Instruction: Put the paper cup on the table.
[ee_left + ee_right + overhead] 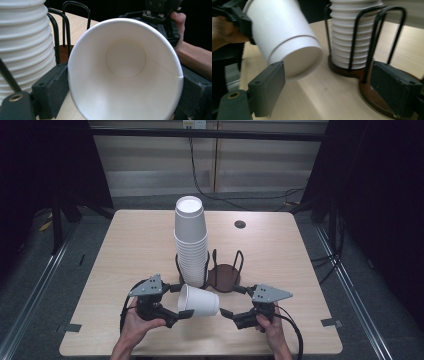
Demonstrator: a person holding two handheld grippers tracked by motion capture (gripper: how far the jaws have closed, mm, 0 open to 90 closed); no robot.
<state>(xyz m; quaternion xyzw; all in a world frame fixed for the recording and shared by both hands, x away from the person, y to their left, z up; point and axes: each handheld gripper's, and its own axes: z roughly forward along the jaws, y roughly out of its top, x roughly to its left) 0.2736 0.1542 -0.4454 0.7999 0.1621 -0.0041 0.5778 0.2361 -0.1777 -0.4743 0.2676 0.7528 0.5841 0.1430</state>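
Observation:
A single white paper cup [199, 301] lies on its side just above the table, and my left gripper [181, 301] is shut on it near the rim. In the left gripper view its open mouth [125, 75] faces the camera between the two jaws. The cup's base [294, 60] points at my right gripper [232, 301], which stands open a little to the right; in the right gripper view that base sits close to the left jaw, without contact. A tall stack of white cups [191, 240] stands in a black wire holder [374, 37] behind both grippers.
The holder's second brown round base [223, 276] stands bare beside the stack. The wooden table [135, 245] has a small dark hole [240, 224] at the back right. Black cables run over the floor behind the table.

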